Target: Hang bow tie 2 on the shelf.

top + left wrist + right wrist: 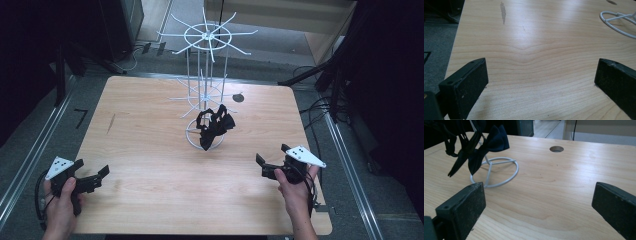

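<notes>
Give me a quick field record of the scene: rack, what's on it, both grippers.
rack: white wire display rack, upright mid-table, ring base
load: dark bow ties hanging low on the rack, above the base
left gripper: open, empty, near the table's left front
right gripper: open, empty, right front, pointed toward the rack
table: light wood, round hole behind the rack

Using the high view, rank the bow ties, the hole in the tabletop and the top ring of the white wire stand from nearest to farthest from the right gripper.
Measured from the right gripper, at the table's near right:
1. Bow ties, a dark bunch hanging low on the stand, mid-table, up and left of the gripper.
2. Hole in the tabletop, farther back, right of the stand.
3. Top ring of the white wire stand, highest and farthest.
</notes>
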Tool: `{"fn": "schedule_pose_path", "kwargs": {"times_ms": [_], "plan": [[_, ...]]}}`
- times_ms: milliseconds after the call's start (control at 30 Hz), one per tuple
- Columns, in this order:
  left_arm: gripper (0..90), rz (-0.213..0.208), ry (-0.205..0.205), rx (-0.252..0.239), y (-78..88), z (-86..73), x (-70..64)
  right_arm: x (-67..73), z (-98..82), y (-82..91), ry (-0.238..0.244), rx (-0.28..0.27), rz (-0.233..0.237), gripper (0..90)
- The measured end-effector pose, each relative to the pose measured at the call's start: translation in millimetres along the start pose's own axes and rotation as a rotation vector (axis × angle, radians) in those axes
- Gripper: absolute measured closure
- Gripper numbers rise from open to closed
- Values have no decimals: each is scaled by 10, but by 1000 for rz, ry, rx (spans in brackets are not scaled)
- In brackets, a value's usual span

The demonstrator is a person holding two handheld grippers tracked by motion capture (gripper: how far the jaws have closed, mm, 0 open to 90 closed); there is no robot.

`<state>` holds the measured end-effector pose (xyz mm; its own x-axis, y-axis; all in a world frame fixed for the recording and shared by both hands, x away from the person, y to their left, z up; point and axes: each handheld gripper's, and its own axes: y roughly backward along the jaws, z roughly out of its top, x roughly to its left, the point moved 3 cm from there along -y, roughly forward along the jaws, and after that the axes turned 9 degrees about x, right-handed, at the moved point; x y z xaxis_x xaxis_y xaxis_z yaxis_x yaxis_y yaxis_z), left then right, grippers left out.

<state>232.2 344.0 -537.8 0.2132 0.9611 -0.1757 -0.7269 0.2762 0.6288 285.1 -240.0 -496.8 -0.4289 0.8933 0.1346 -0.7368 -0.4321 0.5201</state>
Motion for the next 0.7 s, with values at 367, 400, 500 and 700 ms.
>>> {"fn": "schedule_pose_path", "kwargs": {"times_ms": [367,400,500,700], "plan": [[0,0,1,-1,1,0,0,-151,-177,77,-13,14,-22,0],[0,0,1,-2,1,0,0,-168,-192,87,-12,17,-24,0],[0,0,2,-2,2,-1,-1,-217,-231,117,-14,19,-37,0],[0,0,3,-4,1,-1,-1,-356,-347,188,-36,30,-52,0]]}}
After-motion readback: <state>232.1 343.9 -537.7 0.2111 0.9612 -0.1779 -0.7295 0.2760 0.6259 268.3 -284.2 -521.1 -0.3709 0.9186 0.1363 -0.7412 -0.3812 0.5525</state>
